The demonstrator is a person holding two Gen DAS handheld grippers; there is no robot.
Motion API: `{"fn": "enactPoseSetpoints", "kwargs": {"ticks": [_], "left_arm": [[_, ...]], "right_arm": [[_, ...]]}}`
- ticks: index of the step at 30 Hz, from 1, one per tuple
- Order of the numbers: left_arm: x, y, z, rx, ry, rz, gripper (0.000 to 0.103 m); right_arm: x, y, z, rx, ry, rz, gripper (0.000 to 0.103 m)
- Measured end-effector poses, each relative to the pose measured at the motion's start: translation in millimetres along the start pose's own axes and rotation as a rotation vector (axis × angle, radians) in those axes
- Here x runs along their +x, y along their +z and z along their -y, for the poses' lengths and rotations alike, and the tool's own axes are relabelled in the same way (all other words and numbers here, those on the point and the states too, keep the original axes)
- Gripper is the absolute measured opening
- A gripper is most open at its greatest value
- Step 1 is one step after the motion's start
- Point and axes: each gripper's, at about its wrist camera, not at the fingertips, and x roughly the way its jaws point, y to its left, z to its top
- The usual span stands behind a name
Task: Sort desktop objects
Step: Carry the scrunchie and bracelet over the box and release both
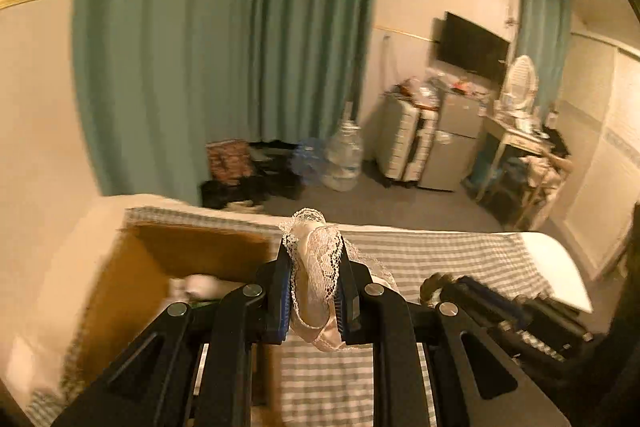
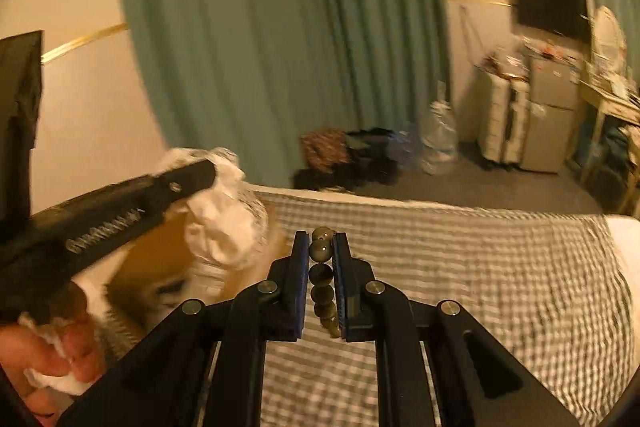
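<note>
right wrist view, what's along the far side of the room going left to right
green curtain → patterned bag → water jug → white suitcase → small fridge → desk

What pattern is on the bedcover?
Grey-and-white checks on the bedcover, clearest in the right wrist view.

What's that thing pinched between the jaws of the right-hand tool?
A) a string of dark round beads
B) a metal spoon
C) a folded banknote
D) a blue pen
A: the right gripper is shut on a string of dark round beads, lined up one behind another between its jaws, above the grey-and-white checked cloth.
</note>
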Motion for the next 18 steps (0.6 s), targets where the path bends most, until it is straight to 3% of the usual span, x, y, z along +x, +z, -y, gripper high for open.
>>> {"fn": "enactPoseSetpoints", "kwargs": {"ticks": [6, 11, 13, 14, 15, 16, 18], "left_arm": [[3.2, -21.3, -70.0, -0.079, 0.062, -0.042, 0.017], [21.3, -46.0, -117.9, -0.133, 0.098, -0.098, 0.020], [27.5, -58.2, -130.8, -0.128, 0.124, -0.124, 0.039], [28.3, -61.9, -134.7, -0.129, 0.130, -0.133, 0.068], [30.7, -66.7, -140.3, -0.138, 0.145, -0.148, 0.090], [30.9, -70.5, -142.4, -0.149, 0.152, -0.148, 0.094], [29.7, -76.3, -145.9, -0.179, 0.145, -0.145, 0.095]], "right_arm": [[22.9, 3.3, -67.6, -0.053, 0.131, -0.036, 0.011], [57.0, -13.8, -106.0, -0.100, 0.181, -0.107, 0.012], [72.5, -18.9, -112.8, -0.090, 0.200, -0.136, 0.014], [77.9, -20.0, -112.7, -0.080, 0.195, -0.141, 0.027], [82.8, -20.0, -107.1, -0.071, 0.183, -0.142, 0.037], [84.4, -19.7, -104.6, -0.063, 0.170, -0.141, 0.056], [83.2, -18.7, -97.4, -0.044, 0.153, -0.131, 0.061]]}}
